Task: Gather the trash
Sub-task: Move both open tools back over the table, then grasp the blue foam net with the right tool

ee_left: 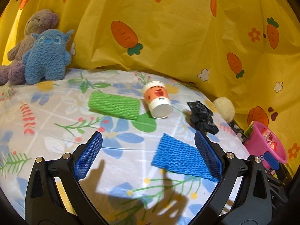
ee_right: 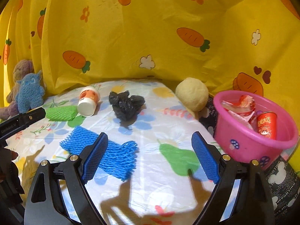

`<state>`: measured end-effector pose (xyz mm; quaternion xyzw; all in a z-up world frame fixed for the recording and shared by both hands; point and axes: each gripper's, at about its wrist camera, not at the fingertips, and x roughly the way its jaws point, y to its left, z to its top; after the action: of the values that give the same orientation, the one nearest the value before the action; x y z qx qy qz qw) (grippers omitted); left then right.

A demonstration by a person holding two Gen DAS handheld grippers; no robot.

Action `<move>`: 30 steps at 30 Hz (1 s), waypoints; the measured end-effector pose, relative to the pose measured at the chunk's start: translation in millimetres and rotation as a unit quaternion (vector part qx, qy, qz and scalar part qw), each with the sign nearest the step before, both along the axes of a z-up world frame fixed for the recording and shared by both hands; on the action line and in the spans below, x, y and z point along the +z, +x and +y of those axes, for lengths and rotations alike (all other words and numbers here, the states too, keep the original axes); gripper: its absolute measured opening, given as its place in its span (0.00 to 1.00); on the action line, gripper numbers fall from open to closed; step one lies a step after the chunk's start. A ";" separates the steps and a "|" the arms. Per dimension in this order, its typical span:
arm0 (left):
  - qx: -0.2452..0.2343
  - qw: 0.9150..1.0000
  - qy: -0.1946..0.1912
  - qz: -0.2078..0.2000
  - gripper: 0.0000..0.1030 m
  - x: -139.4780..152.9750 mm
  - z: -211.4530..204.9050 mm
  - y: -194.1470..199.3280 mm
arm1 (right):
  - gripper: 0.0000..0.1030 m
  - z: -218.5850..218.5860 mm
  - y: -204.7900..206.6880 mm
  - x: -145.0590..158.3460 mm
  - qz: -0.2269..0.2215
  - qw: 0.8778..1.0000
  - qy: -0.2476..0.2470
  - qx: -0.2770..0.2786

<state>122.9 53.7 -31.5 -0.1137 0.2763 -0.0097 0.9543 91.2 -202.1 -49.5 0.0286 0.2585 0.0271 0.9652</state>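
Note:
A blue foam net (ee_left: 180,157) (ee_right: 105,153) lies on the flowered tablecloth near both grippers. A green foam net (ee_left: 115,105) (ee_right: 61,113), a tipped paper cup (ee_left: 157,100) (ee_right: 88,101) and a crumpled black bag (ee_left: 201,117) (ee_right: 126,105) lie farther back. A pink basin (ee_left: 266,146) (ee_right: 249,140) at the right holds wrappers and a red can (ee_right: 267,124). My left gripper (ee_left: 148,155) is open and empty above the cloth, the blue net by its right finger. My right gripper (ee_right: 150,155) is open and empty, the net under its left finger.
A blue plush (ee_left: 46,56) (ee_right: 29,93) and a purple plush (ee_left: 37,23) (ee_right: 21,68) sit at the back left. A cream ball (ee_left: 225,110) (ee_right: 193,93) lies beside the basin. A yellow carrot-print curtain (ee_left: 168,28) closes the back.

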 end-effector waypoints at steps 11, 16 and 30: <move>0.016 1.000 -0.004 -0.003 0.94 0.6 25.1 -4.4 | 0.81 25.6 41.0 -27.9 0.094 0.995 0.001 0.027; 0.013 1.000 -0.007 -0.002 0.94 0.0 25.6 -4.1 | 0.78 27.1 52.0 -39.2 0.138 0.990 0.000 0.034; 0.017 1.000 -0.007 0.008 0.94 -1.0 25.9 -2.2 | 0.28 40.9 56.1 -46.7 0.162 0.983 -0.010 0.088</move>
<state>120.7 79.6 -32.5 -0.1245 0.2816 0.0051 0.9514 147.3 -161.2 -96.3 0.0002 0.4135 0.1047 0.9045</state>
